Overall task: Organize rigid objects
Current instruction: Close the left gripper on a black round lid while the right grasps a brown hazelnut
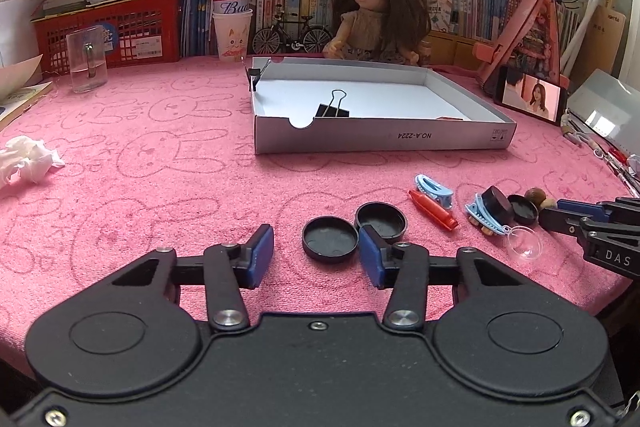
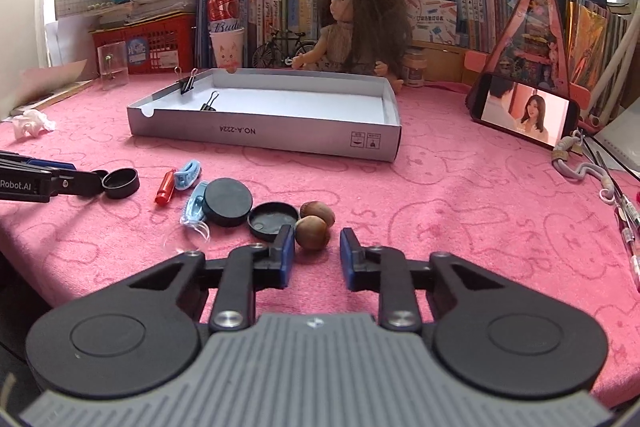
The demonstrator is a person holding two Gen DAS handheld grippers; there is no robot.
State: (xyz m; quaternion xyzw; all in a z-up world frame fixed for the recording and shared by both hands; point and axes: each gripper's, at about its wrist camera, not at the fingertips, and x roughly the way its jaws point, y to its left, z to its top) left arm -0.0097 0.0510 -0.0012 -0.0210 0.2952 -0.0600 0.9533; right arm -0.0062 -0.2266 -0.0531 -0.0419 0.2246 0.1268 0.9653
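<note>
My left gripper (image 1: 315,233) is open, low over the pink cloth. A black cap (image 1: 330,239) lies between its fingertips, clear of the left pad. A second black cap (image 1: 380,221) sits just beyond the right pad. My right gripper (image 2: 318,247) is open around a brown nut (image 2: 312,233); the left pad is at the nut and a gap shows at the right pad. Another nut (image 2: 318,213) lies behind it. A white box (image 1: 380,139) holds a black binder clip (image 1: 332,109). A red tube (image 1: 434,211), blue hair clips (image 1: 434,189) and a black lid (image 2: 228,201) lie between the grippers.
A doll (image 1: 372,19), books and a red basket (image 1: 108,31) line the back. A glass cup (image 1: 86,59) and crumpled tissue (image 1: 26,159) are at the left. At the right stand a phone (image 2: 524,115) and pens (image 2: 626,223). A clear dome (image 1: 524,243) lies near the table's front edge.
</note>
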